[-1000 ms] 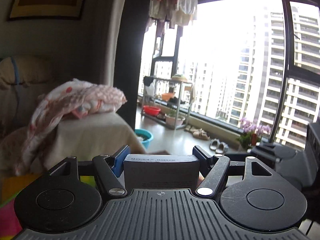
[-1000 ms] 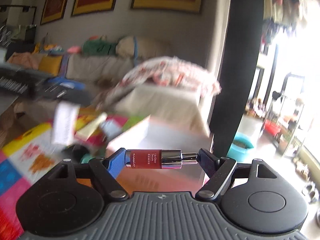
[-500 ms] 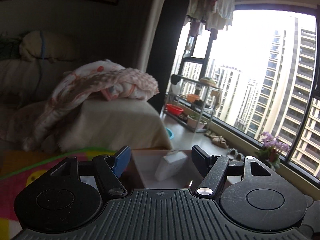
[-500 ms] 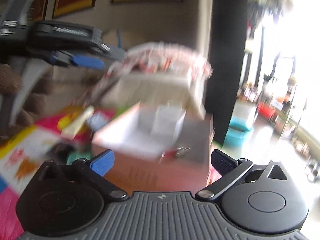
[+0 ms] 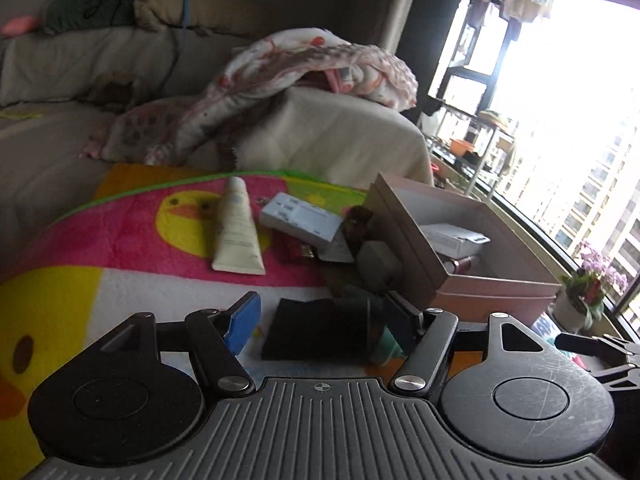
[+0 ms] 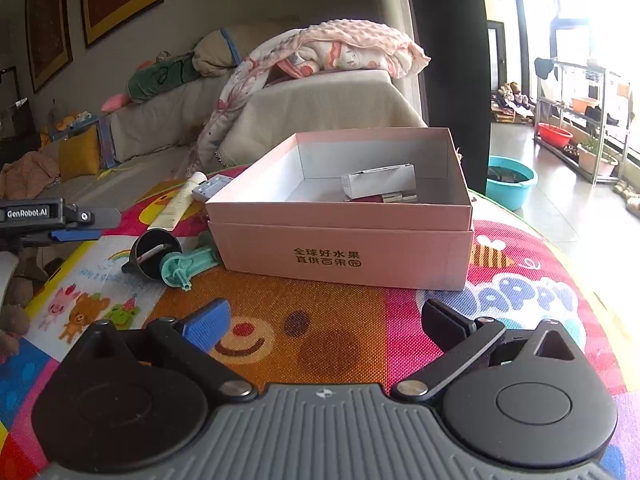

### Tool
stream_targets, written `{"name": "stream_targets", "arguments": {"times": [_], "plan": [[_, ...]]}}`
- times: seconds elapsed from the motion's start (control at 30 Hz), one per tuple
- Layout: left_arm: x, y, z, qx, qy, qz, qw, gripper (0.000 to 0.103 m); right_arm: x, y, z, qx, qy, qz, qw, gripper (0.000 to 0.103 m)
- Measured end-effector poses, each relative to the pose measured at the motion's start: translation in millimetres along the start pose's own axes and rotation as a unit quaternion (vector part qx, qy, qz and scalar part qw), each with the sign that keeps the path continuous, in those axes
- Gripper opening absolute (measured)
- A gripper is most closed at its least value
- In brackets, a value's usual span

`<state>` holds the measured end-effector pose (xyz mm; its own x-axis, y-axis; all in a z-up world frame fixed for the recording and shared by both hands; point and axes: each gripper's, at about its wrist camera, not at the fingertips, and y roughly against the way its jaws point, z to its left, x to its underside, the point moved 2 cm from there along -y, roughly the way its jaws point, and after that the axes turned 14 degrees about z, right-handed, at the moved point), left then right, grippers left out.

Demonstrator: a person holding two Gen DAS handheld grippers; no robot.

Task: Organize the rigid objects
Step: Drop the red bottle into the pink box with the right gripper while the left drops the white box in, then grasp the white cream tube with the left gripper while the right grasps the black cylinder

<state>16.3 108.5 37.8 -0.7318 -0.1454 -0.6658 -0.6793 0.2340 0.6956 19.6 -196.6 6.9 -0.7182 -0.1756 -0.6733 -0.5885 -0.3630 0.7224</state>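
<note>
Both empty: left gripper [image 5: 322, 322] spread above black pad [image 5: 316, 334], right gripper [image 6: 324, 326] spread before pink box [image 6: 344, 248]. Risk: snagging crowded funnel [image 6: 154, 254] beside box, scattering neighbours.

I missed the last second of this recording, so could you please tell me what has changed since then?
Both grippers let go: the left gripper dropped its grey-white carton and the right gripper its red tube into the pink box. Both now hang open and empty, lower over the mat. The cream tube appears unmoved.
</note>
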Motion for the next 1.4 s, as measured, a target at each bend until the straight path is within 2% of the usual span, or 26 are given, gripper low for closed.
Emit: {"name": "stream_targets", "arguments": {"times": [0.13, 0.23, 0.33, 0.37, 0.47, 0.53, 0.57, 0.6, 0.63, 0.77, 0.93, 1.13, 1.2, 1.3, 1.4], "plan": [[-14, -10, -8, -0.012, -0.001, -0.02, 0.9997, 0.073, 1, 0, 2, 0.001, 0.004, -0.003, 1.0, 0.102], [-41, -22, -3, -0.053, -0.01, -0.038, 0.9978, 0.073, 2, 0, 6, 0.004, 0.017, -0.004, 1.0, 0.102], [-72, -53, 13, -0.111, -0.013, -0.021, 0.9935, 0.073, 4, 0, 12, 0.009, 0.031, -0.006, 0.999, 0.102], [-79, -65, 21, -0.119, -0.002, -0.011, 0.9929, 0.073, 4, 0, 13, 0.01, 0.034, -0.007, 0.999, 0.102], [-95, -97, 43, -0.108, 0.035, 0.025, 0.9932, 0.071, 4, -1, 15, 0.011, 0.04, -0.007, 0.999, 0.102], [-98, -113, 50, -0.112, 0.039, 0.037, 0.9923, 0.065, 4, -2, 15, 0.01, 0.04, -0.004, 0.999, 0.102], [-99, -116, 51, -0.114, 0.038, 0.029, 0.9923, 0.062, 3, -3, 15, 0.009, 0.039, -0.001, 0.999, 0.102], [-99, -117, 51, -0.112, 0.034, 0.026, 0.9928, 0.047, 3, -4, 14, 0.008, 0.037, 0.001, 0.999, 0.102], [-98, -116, 51, -0.114, 0.03, 0.027, 0.9926, 0.036, 3, -5, 14, 0.007, 0.036, 0.003, 0.999, 0.102], [-82, -102, 44, -0.088, 0.012, 0.03, 0.9956, 0.035, 2, -7, 11, 0.004, 0.028, 0.008, 1.0, 0.102], [-39, -67, 30, -0.042, 0.006, 0.035, 0.9985, 0.035, 4, -7, 12, 0.002, 0.03, 0.008, 1.0, 0.102], [16, -26, 10, -0.029, 0.004, 0.034, 0.999, 0.034, 4, -6, 16, 0.003, 0.042, 0.009, 0.999, 0.102], [31, -17, 7, -0.011, 0.014, 0.042, 0.9989, 0.029, 5, -4, 21, 0.002, 0.06, 0.006, 0.998, 0.102], [49, -5, 2, 0.001, 0.013, 0.051, 0.9986, 0.027, 4, -2, 39, -0.026, 0.095, 0.018, 0.995, 0.102], [59, 10, 1, -0.024, 0.004, 0.05, 0.9984, 0.027, -1, -2, 63, -0.067, 0.119, 0.034, 0.99, 0.102]]}}
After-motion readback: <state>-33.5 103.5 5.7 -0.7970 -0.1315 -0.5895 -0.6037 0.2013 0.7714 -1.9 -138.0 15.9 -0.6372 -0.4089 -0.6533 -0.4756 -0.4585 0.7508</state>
